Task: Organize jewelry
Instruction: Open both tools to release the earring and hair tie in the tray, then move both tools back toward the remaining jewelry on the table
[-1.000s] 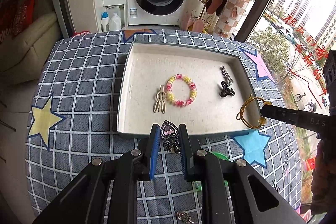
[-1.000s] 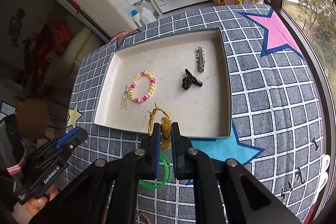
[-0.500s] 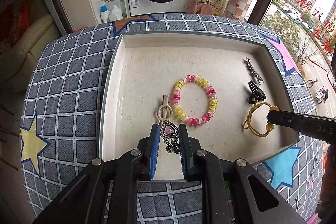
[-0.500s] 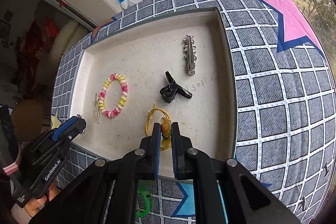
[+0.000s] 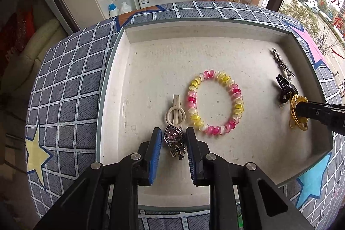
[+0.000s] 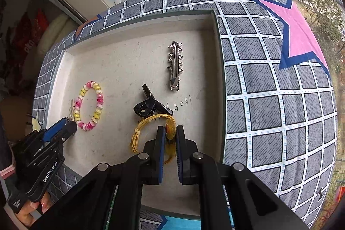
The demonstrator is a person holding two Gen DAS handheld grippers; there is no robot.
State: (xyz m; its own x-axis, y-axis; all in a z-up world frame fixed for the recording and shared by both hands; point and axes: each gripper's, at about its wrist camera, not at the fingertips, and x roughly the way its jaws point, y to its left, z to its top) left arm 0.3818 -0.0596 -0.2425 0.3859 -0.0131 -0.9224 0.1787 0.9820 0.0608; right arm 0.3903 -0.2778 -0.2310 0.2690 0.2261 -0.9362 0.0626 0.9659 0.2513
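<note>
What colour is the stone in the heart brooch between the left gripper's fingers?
Pink, set in a dark metal frame: heart brooch. It shows best in the left wrist view.

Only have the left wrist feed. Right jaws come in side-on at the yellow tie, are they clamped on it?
Observer: Yes. In the right wrist view the right gripper is shut on the yellow hair tie, with the pads pressing its amber bead.
Operator: Anything on the tray floor I'm missing?
Observer: Handwriting on the floor of the tray, right beside the black claw clip. I can't read it.
Operator: What's behind my camera?
Observer: A hand wraps the handle of the left gripper, at the lower left of the right wrist view.
</note>
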